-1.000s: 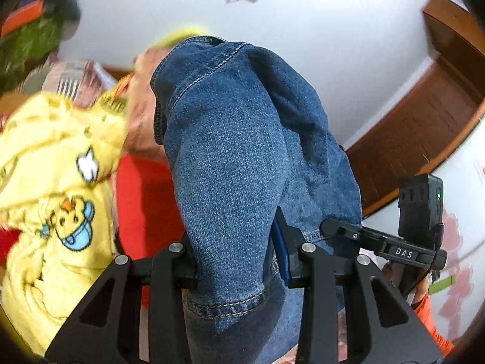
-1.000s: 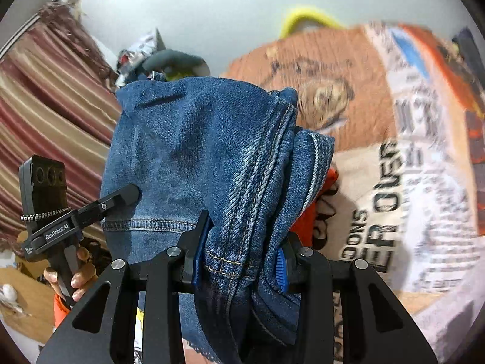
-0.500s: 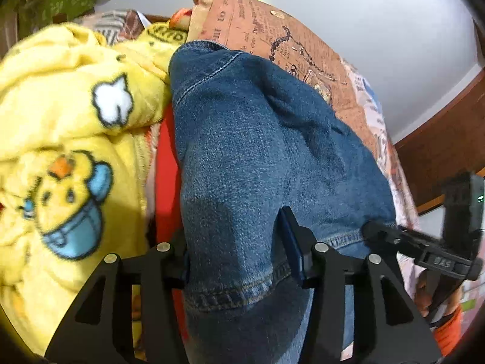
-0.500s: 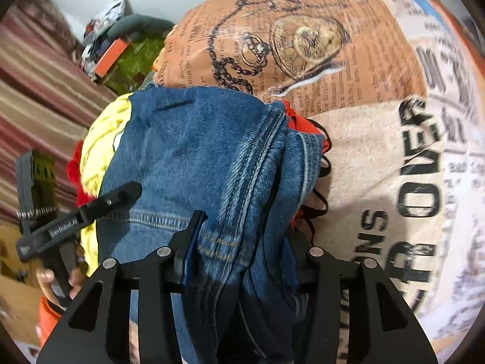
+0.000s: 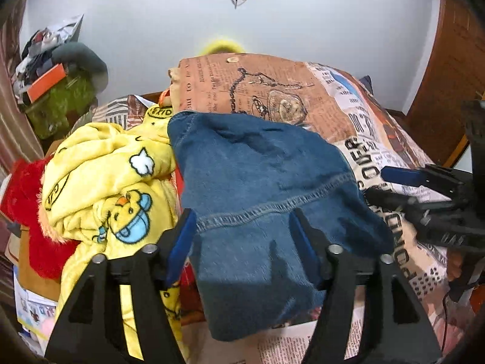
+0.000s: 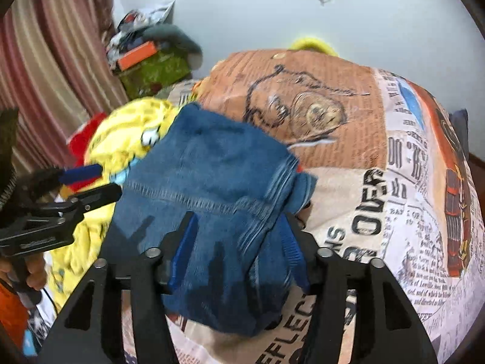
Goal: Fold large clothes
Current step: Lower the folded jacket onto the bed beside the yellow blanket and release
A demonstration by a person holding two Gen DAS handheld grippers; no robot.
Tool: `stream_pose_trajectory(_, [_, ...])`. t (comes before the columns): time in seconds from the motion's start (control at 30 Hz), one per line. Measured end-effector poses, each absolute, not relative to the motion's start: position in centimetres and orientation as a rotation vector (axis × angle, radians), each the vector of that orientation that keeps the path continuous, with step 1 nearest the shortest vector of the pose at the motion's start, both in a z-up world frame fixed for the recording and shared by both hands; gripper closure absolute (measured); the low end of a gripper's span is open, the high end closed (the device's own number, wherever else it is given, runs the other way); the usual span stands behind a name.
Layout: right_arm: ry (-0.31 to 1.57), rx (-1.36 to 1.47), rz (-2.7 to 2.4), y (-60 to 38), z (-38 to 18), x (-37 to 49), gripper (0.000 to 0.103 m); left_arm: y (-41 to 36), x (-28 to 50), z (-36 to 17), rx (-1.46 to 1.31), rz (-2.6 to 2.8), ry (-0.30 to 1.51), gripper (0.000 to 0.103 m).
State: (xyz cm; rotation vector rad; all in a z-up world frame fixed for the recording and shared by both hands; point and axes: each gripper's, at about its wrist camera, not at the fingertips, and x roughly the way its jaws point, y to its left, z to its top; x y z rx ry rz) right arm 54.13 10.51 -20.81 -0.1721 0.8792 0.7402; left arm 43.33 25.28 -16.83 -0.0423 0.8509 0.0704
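Observation:
Folded blue jeans [image 5: 257, 188] lie on the newspaper-print bedspread [image 5: 379, 157], also in the right wrist view [image 6: 212, 182]. My left gripper [image 5: 242, 230] stands open with its fingers spread on either side of the jeans' near end. My right gripper [image 6: 236, 236] is open too, its fingers apart around the near edge of the jeans. Each gripper shows from the side in the other's view, the right one [image 5: 424, 188] and the left one [image 6: 81, 182].
A yellow duck-print blanket [image 5: 106, 188] and a red fluffy cloth [image 5: 24, 200] lie left of the jeans. A cluttered green box [image 5: 60, 97] stands at the back left by a striped curtain [image 6: 45, 75]. A wooden door [image 5: 448, 75] is on the right.
Both grippers lowered the jeans onto the bed and opened, letting go of the denim. The jeans now rest on the bedspread beside the yellow blanket.

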Motion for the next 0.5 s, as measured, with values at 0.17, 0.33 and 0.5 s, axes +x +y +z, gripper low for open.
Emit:
stream_pose_trajectory(0.17, [0.954, -0.304, 0.702, 10.7, -24.3, 53.0, 0.038, 24.9, 43.3, -20.7, 0.001, 0.151, 0.966, 0.029])
stream_pose_trajectory(0.33, [1.033, -0.25, 0.694, 8.6, -25.9, 52.7, 0.031, 25.6, 41.0, -22.6, -0.01, 0.187, 0.994, 0.022])
stream_pose_trajectory(0.5, [1.038, -0.229, 0.666, 6.3, -24.9, 51.7, 0.027, 25.5, 38.6, -22.3, 0.004, 0.203, 1.008, 0.022])
